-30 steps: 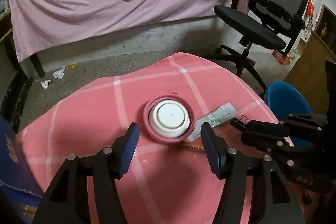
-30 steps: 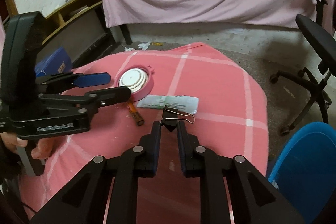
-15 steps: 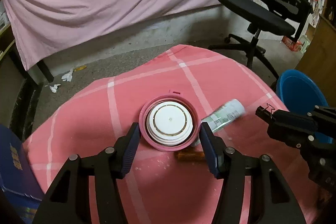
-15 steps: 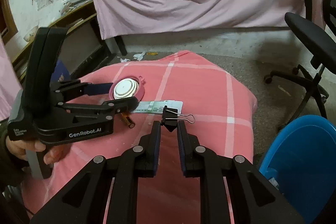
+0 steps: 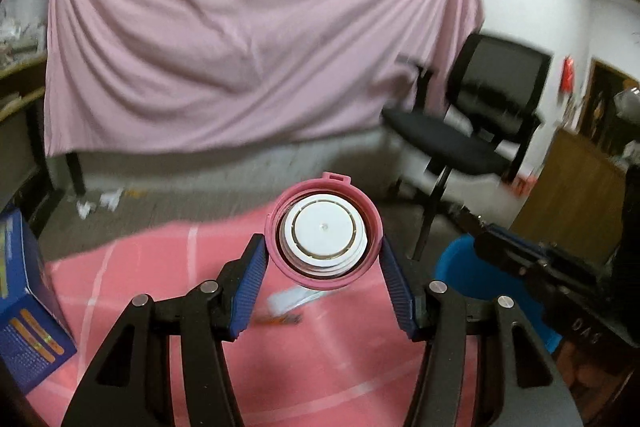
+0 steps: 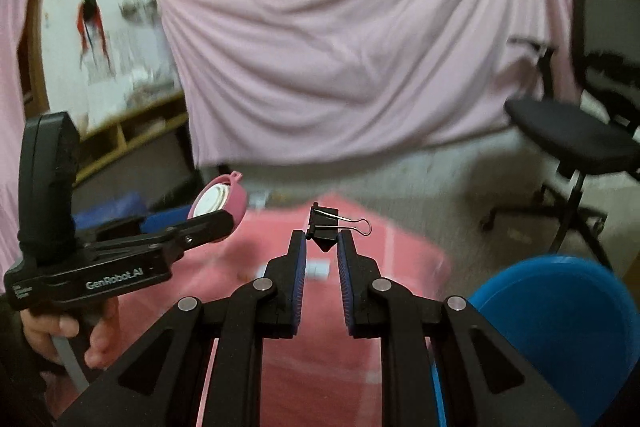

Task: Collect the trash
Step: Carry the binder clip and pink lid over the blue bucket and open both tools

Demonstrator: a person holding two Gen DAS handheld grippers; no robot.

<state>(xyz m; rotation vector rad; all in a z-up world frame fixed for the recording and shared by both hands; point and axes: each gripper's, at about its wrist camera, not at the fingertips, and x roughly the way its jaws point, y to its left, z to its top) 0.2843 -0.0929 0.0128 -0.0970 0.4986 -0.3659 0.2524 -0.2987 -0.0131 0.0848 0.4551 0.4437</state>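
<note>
My left gripper [image 5: 323, 251] is shut on a round pink lid with a white inner disc [image 5: 323, 231] and holds it up above the pink checked table [image 5: 168, 279]; the lid also shows in the right wrist view [image 6: 218, 199]. My right gripper [image 6: 322, 245] is shut on a black binder clip [image 6: 325, 227], also lifted off the table. A white tube [image 5: 286, 299] and a small orange item [image 5: 276, 319] lie on the cloth below the lid. A blue bin [image 6: 560, 327] stands at the table's right side.
A black office chair [image 5: 472, 131] stands behind the bin. A blue box [image 5: 24, 307] sits at the table's left edge. A pink sheet [image 5: 240, 47] hangs at the back. Paper scraps [image 5: 96, 203] lie on the floor.
My left gripper closed on the pink lid and lifted it off the table. My right gripper rose with the binder clip. Both views tilted upward.
</note>
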